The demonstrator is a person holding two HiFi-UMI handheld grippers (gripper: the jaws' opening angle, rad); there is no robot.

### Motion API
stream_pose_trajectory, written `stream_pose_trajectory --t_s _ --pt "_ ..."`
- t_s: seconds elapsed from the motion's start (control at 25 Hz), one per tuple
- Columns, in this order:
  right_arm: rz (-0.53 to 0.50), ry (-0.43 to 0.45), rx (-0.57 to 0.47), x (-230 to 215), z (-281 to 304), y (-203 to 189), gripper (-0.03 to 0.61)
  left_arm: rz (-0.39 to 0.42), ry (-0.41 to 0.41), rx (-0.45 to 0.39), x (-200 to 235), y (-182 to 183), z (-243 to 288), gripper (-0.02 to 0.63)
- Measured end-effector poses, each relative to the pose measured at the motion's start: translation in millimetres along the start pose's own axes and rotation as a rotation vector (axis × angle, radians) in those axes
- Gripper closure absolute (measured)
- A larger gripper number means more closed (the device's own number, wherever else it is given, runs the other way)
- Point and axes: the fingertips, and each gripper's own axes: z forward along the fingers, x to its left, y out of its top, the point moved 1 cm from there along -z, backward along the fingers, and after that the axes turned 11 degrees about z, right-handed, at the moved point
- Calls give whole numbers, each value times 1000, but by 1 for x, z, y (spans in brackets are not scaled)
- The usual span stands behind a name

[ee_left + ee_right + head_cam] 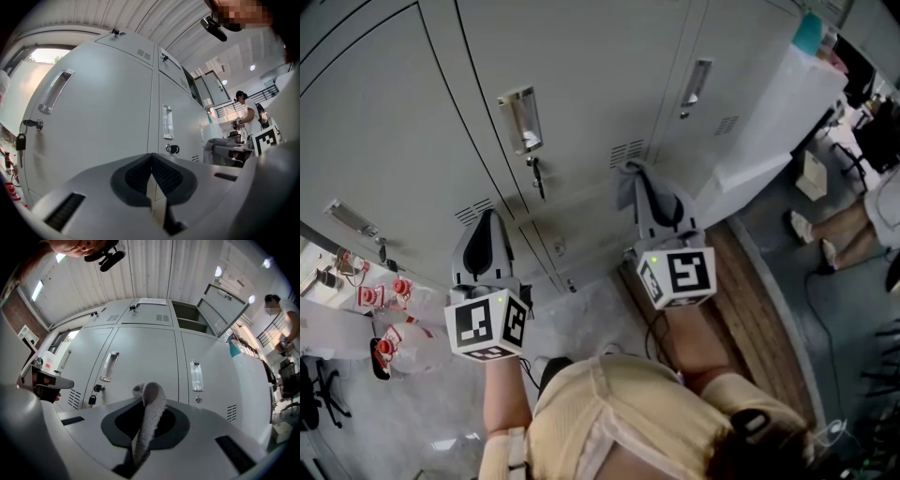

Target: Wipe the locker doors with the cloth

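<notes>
– Clamping the cloth in the right gripper, jaws clenched on its lower part: why so?
– Likely to leave a loose wad past the tips, ready to press flat on the locker doors. Keeps hard plastic off the paint, by the look of it.
– And the left gripper?
– Jaws pressed together on nothing. Hangs between 8 and 9 o'clock in the head view, near a door but seemingly idle, clear of the wiping path.
– Where in the head view to look for the cloth?
– Just off centre towards 12 o'clock, right under the vent slots, close against the door. Touching or not, cannot tell.
– Long axis?
– Runs 6 to 12 o'clock in the right gripper view, up between the jaws, then folds over at the top towards 10 o'clock. Points straight at the middle door, at 4 o'clock of its handle.
</notes>
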Motion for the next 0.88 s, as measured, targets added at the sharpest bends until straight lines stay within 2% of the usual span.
stream_pose_trajectory --t_s 0.64,0.88 --pt "7 23 -2 9 1 0 563 -4 33 5 12 -2 -7 612" --pt "46 26 4 8 -1 1 563 1 37 0 12 1 -10 612"
